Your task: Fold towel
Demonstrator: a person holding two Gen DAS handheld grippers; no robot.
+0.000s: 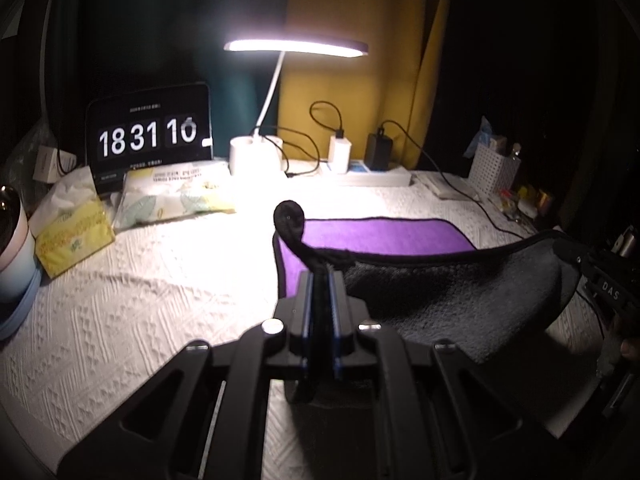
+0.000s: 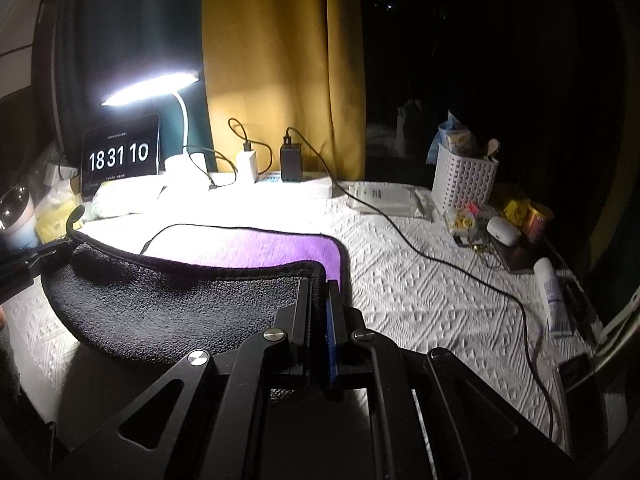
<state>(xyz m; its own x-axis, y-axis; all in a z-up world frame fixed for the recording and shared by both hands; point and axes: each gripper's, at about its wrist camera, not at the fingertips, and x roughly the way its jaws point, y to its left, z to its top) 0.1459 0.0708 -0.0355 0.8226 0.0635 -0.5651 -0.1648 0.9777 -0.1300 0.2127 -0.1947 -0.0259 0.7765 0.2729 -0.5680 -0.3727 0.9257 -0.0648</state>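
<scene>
I can't read the small print above and below the digits on the clock screen (image 1: 149, 132). The cup (image 1: 12, 236) at far left is cut by the frame edge. Items in the white basket (image 2: 464, 176) blur into darkness beyond the lamplight.

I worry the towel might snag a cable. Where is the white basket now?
The white basket stands at the table's far right in the right wrist view, beyond the towel, next to small clutter.
</scene>
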